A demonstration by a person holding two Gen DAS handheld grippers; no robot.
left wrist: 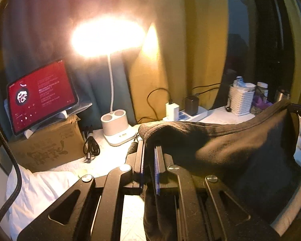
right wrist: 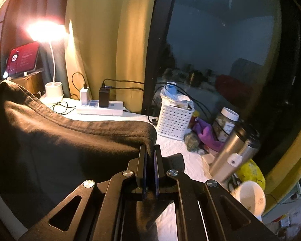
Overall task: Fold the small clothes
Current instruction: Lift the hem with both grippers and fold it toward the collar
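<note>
With each tool clamped on one end of the dark garment's hem, the left tool (left wrist: 149,150) and right tool (right wrist: 149,150) hold the garment (left wrist: 230,150) stretched crosswise between them, its body hanging toward the white-covered table (right wrist: 180,150), equally near both

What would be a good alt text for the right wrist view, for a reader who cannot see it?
The right gripper is shut on the hem of a black garment, which hangs stretched to the left above a white-covered table. Behind stand a lit desk lamp, a power strip and a white basket.
</note>
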